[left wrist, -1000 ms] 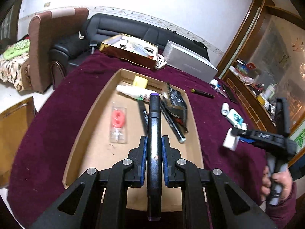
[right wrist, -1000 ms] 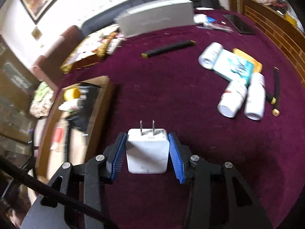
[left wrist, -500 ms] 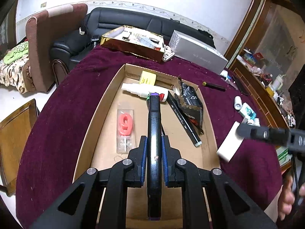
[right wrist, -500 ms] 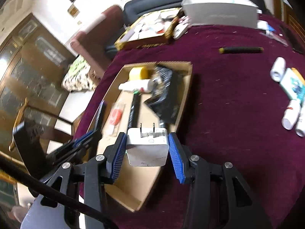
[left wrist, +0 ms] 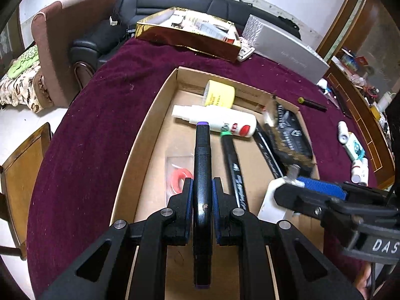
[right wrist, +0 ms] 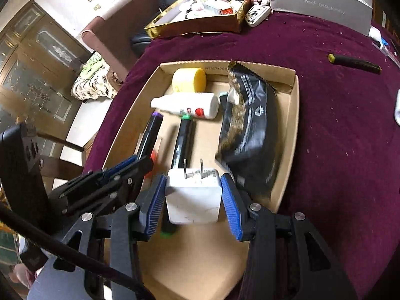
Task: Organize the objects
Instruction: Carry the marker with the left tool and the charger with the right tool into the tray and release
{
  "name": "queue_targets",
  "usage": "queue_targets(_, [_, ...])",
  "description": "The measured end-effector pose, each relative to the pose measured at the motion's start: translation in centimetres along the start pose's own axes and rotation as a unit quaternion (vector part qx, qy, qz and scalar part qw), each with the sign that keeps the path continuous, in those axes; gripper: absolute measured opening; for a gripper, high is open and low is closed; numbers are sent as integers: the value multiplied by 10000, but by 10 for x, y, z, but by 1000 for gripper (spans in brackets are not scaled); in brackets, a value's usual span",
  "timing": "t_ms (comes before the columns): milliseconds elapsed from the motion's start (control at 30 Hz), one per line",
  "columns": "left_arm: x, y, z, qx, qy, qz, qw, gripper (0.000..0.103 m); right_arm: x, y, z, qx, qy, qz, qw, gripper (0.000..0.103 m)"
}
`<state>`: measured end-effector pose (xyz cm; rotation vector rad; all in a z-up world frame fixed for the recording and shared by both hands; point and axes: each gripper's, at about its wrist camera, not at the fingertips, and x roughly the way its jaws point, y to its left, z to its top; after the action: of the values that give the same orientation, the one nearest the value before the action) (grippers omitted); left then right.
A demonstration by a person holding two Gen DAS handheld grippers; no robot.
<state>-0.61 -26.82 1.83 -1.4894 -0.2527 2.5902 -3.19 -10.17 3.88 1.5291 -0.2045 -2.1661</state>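
My left gripper (left wrist: 202,187) is shut on a black marker with a purple cap (left wrist: 202,165), held lengthwise over the cardboard tray (left wrist: 140,140). My right gripper (right wrist: 193,192) is shut on a white plug adapter (right wrist: 193,200), prongs pointing forward, above the tray's (right wrist: 292,125) near part. In the left wrist view the right gripper (left wrist: 295,187) comes in from the right with the white adapter (left wrist: 271,205). In the right wrist view the left gripper (right wrist: 130,162) and its purple-capped marker (right wrist: 150,135) show at the left. The tray holds a green-capped marker (right wrist: 183,140), a white bottle (right wrist: 187,106), a yellow jar (right wrist: 190,80), a black pouch (right wrist: 250,130) and a red item in a clear bag (left wrist: 178,172).
The tray lies on a maroon tablecloth (left wrist: 95,130). Behind it stand a gold box (left wrist: 190,35) of small things and a grey box (left wrist: 287,52). A black-and-yellow tool (right wrist: 355,63) lies at the right, and small bottles (left wrist: 357,170) near the table's right edge. Chairs and a sofa (left wrist: 175,2) surround the table.
Both grippers have moved in over the tray and tilted further down. The right gripper with the adapter came from the cloth on the right to above the tray. Both grips stayed the same.
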Motion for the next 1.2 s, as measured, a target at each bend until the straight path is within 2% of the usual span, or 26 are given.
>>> queue_targets(300, [1,12,10,-222,-92,39,9997,11,19,9,16,-104,88,7,9999,44])
queue_targets(567, [-6,24,9,-508,-224,-265,9981,13,23,15,12,-306,-17,-146,9994,43])
queue_targets(633, [-7,25,7,-575,-247,-300,9976,17,24,15,10,-314,-22,-204,9993,43])
queue_targets(700, [-9,27,5,-668,-277,-332,9968,32,23,11,9,-242,-24,-136,9996,44])
queue_targets(767, [-13,29,3,-747,-316,-370,9960,37,23,7,8,-124,18,-3,9999,45])
queue_targets(900, [-21,34,-3,-970,-316,-625,9928,41,17,-2,4,35,15,188,9998,49])
queue_targets(1067, [-34,30,-10,-1016,-382,-755,9912,43,1,-21,-5,230,-49,297,9993,58])
queue_targets(1200, [-44,20,-16,-974,-445,-750,9914,48,-16,-38,-14,489,-103,603,9969,58])
